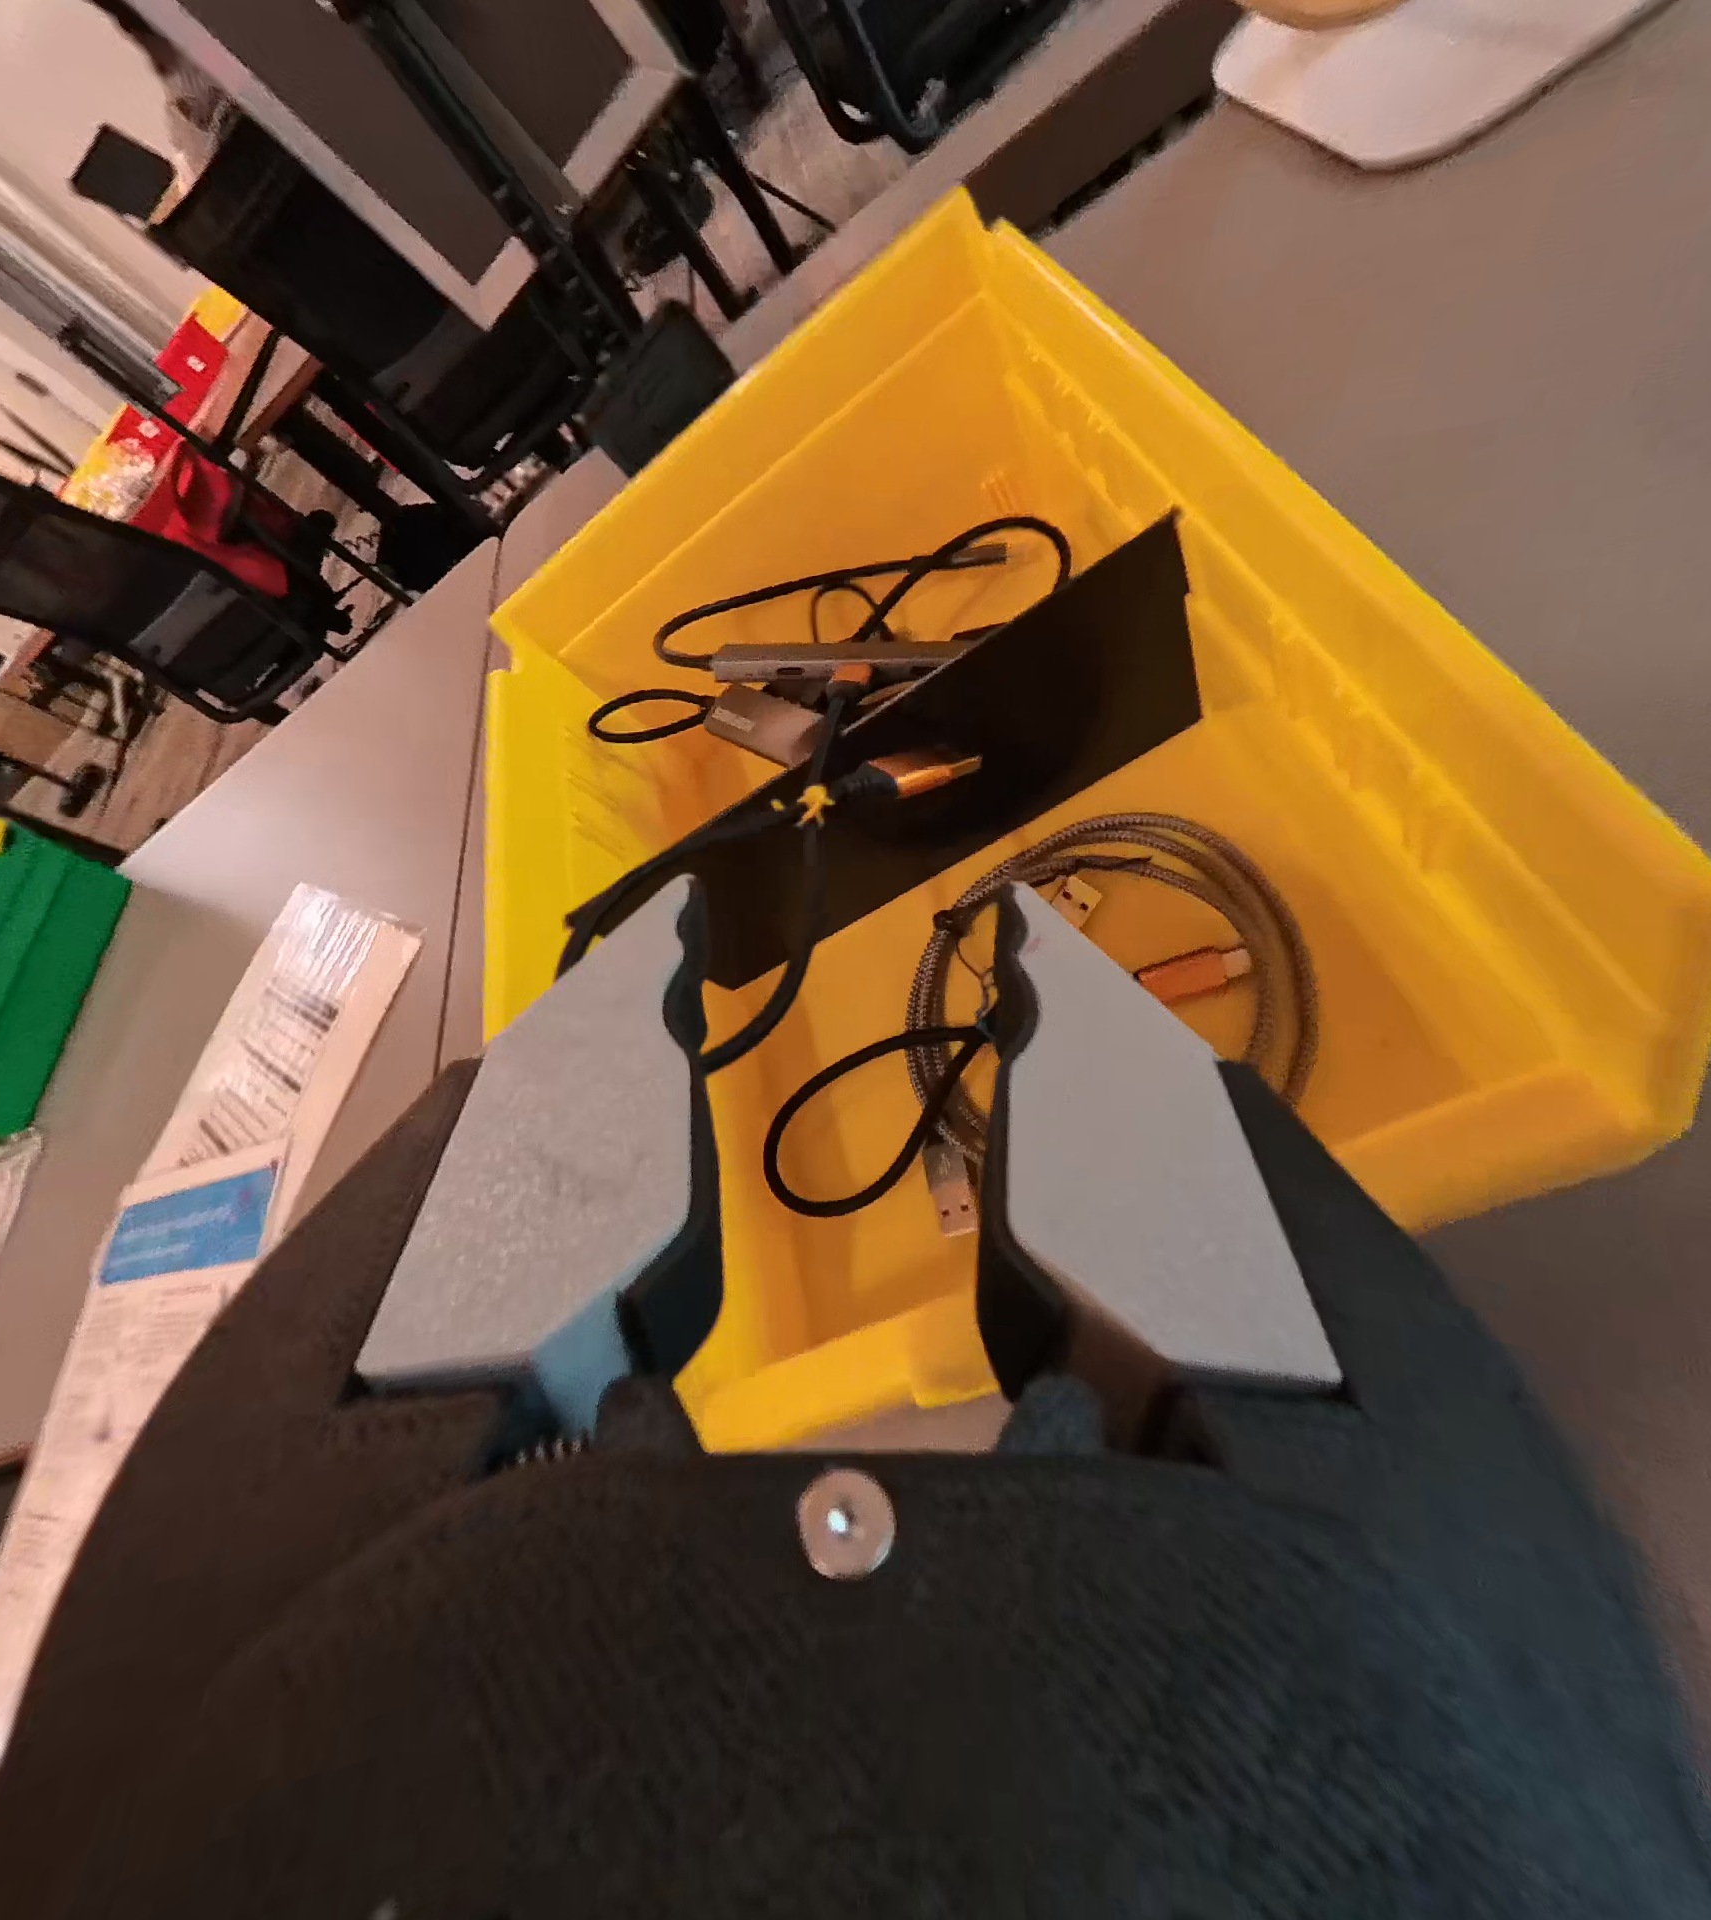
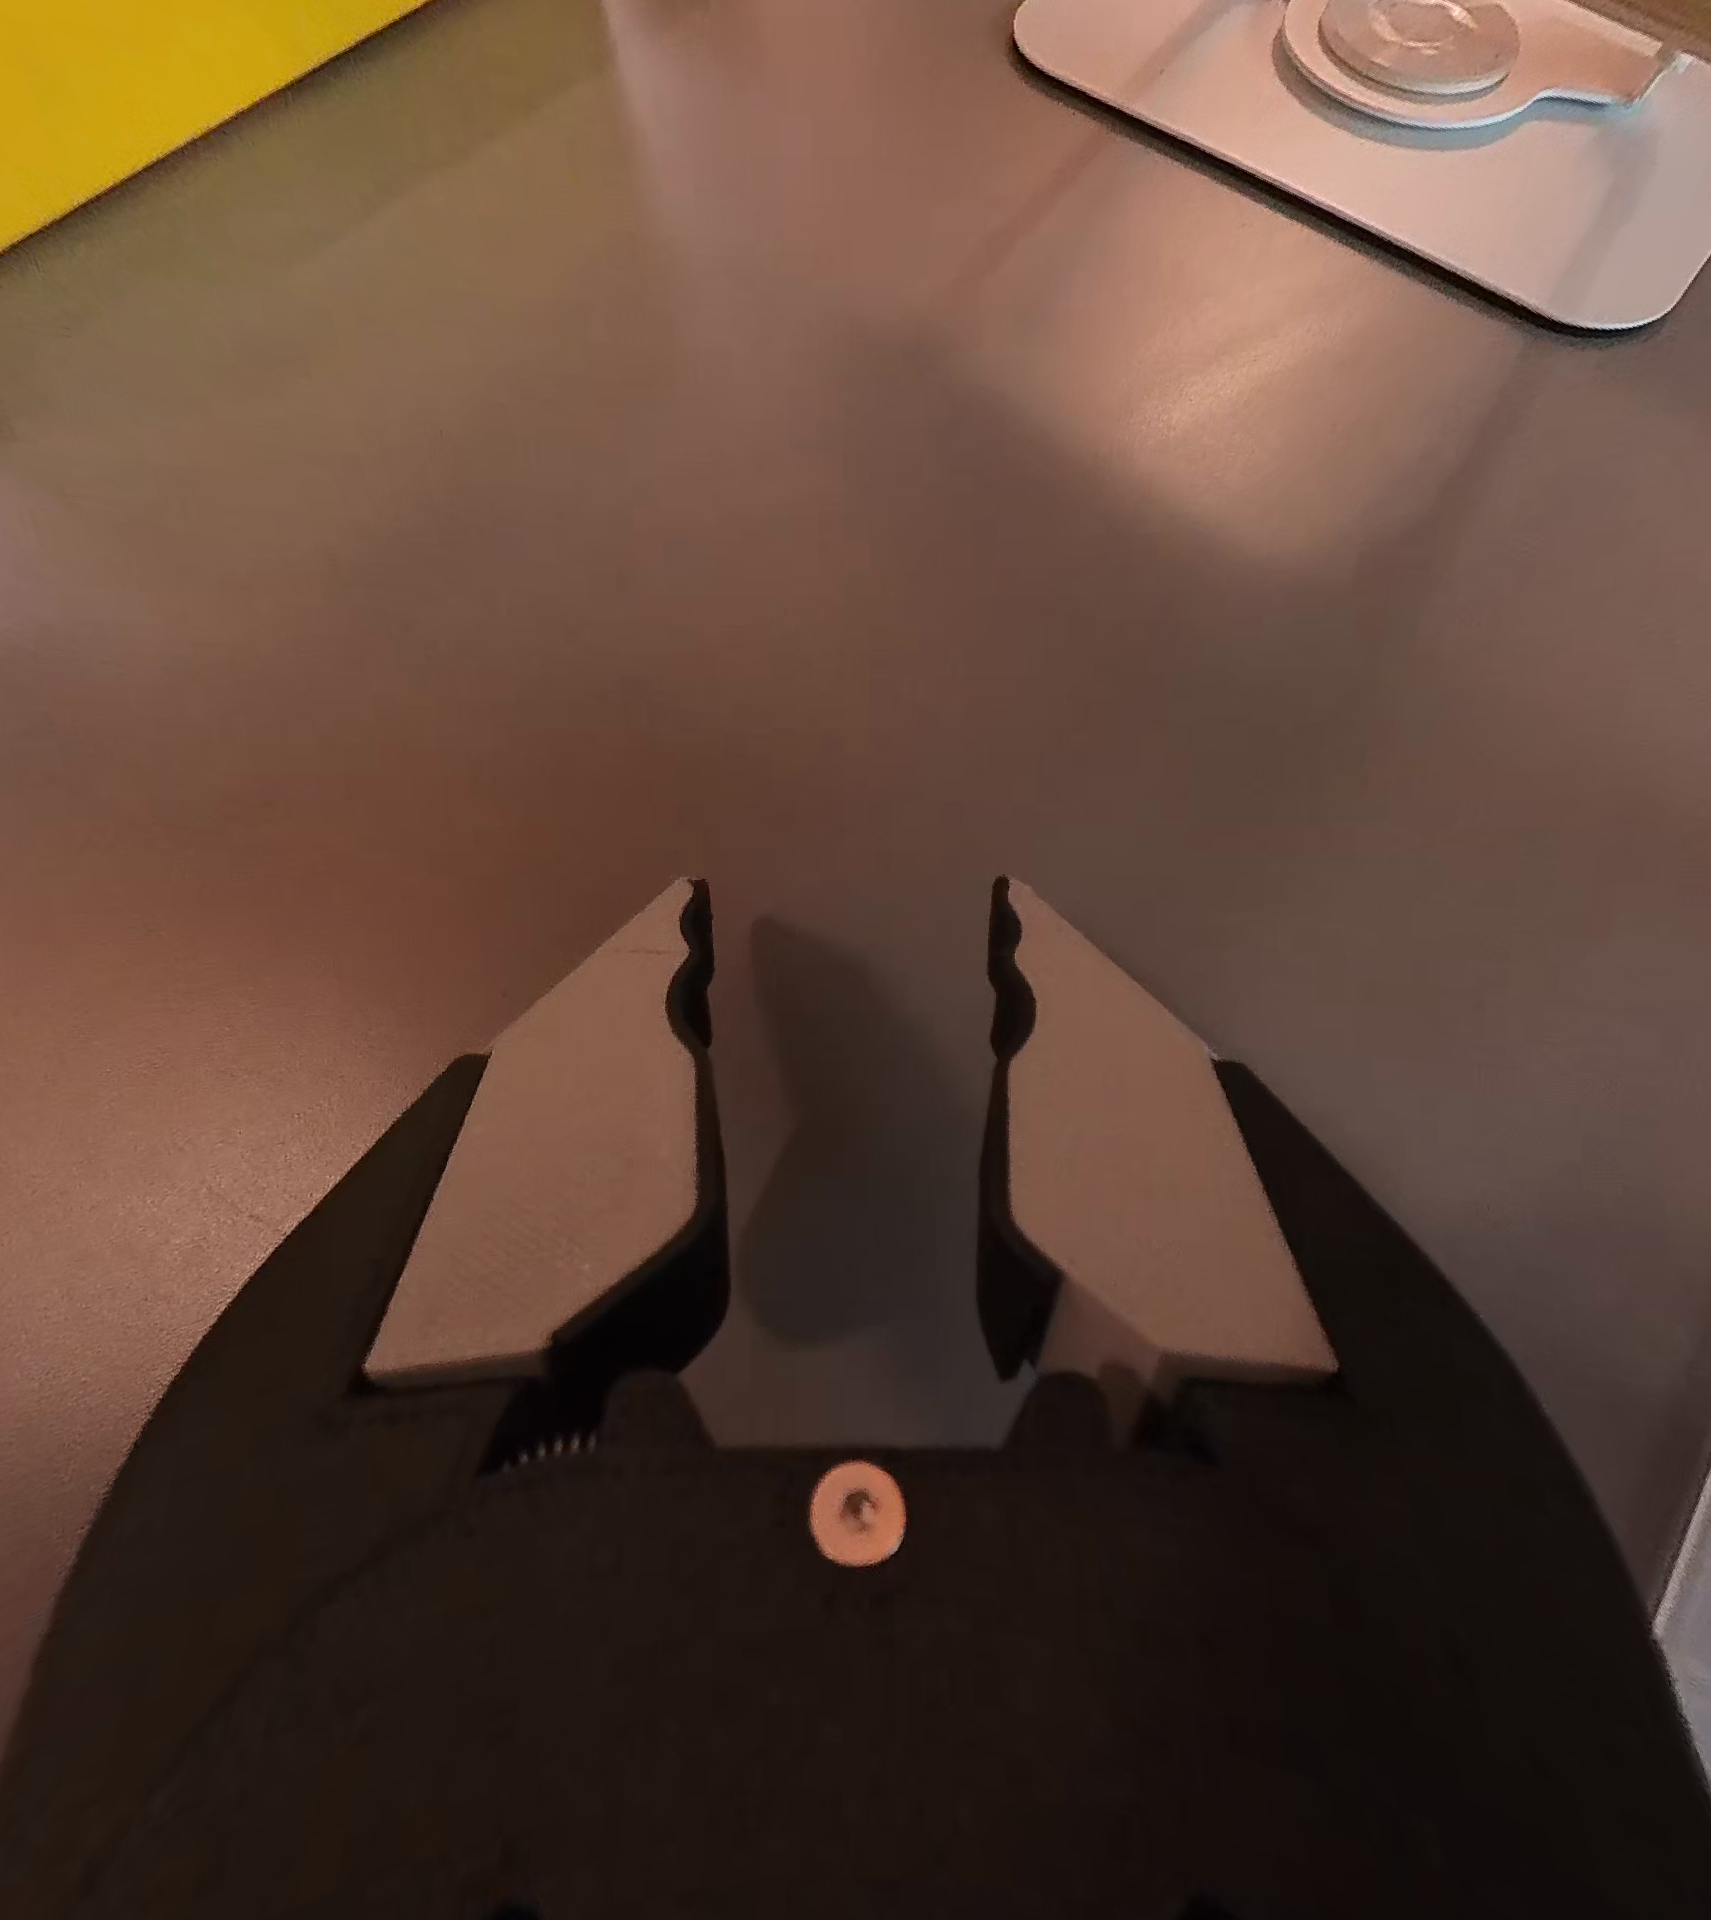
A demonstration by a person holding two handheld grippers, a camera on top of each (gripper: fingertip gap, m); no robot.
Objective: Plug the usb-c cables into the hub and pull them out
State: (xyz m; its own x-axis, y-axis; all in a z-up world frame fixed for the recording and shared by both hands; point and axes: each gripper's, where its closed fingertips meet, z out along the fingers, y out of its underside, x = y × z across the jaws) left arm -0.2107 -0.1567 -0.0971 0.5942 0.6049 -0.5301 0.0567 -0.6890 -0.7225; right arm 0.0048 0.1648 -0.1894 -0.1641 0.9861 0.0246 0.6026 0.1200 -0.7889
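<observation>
Left gripper (image 1: 849, 914) is hovering over the near end of the yellow bin (image 1: 1516, 831), fingers spread wide, gripping nothing. The bin is sitting on the grey surface (image 1: 1453, 364), split by a black divider (image 1: 1038, 686).

Far compartment: the grey hub (image 1: 830, 657) is lying beyond the fingertips, well apart from them, with a second small grey adapter (image 1: 757, 722) just beside it. A thin black cable (image 1: 934, 566) is looping behind them. An orange-collared plug (image 1: 918, 774) is lying at the divider's edge, between hub and fingers.

Near compartment: a coiled braided cable (image 1: 1235, 894) is lying partly behind the right-hand finger; its silver plug (image 1: 950, 1195) is showing in the gap between the fingers, below them. A black cable loop (image 1: 830, 1132) is lying in that same gap.

Whether anything is seated in the hub's ports: cannot tell, too small and blurred.

Right gripper (image 2: 851, 894) is hanging over bare surface (image 2: 830, 571), fingers spread and empty. Only a yellow corner of the bin (image 2: 51, 114) is showing, cut off at the frame edge. A flat grey stand base (image 2: 1453, 197) is lying far right.
</observation>
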